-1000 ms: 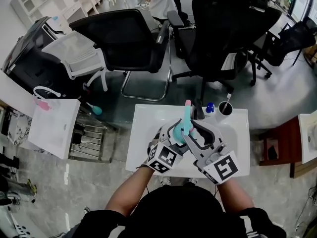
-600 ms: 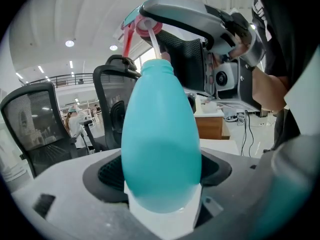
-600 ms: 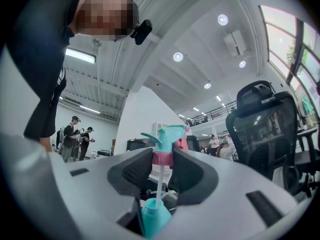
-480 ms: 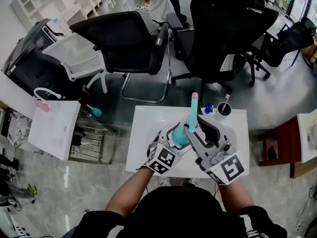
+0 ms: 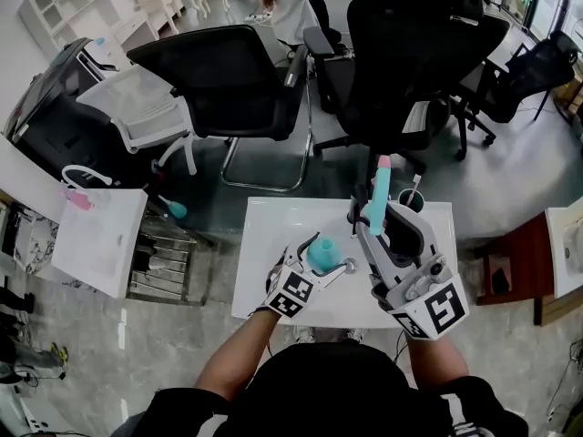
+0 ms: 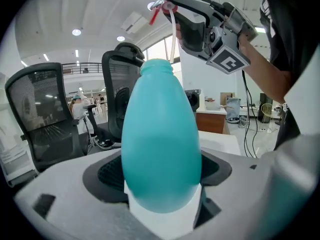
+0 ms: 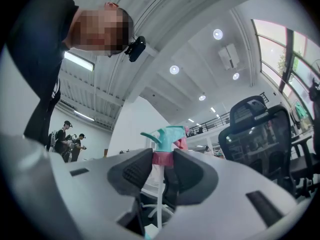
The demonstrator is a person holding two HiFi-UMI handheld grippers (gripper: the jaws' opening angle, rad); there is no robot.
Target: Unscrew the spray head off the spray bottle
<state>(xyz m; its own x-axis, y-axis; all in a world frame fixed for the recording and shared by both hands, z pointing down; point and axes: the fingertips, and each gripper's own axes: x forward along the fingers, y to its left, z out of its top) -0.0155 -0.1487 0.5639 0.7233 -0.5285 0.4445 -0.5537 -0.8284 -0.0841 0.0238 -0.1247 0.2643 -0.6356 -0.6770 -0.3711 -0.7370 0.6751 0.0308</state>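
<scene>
Our left hand-held gripper (image 5: 325,256) grasps the teal spray bottle (image 6: 160,134) over the tabletop (image 5: 273,217). Our right hand-held gripper (image 7: 162,160) clenches the spray head (image 5: 380,189) by its pink collar (image 7: 162,157), above and apart from that bottle.

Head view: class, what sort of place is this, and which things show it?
Probably an open-plan office: black mesh office chairs, a small white table, and white shelving in the far left corner.
</scene>
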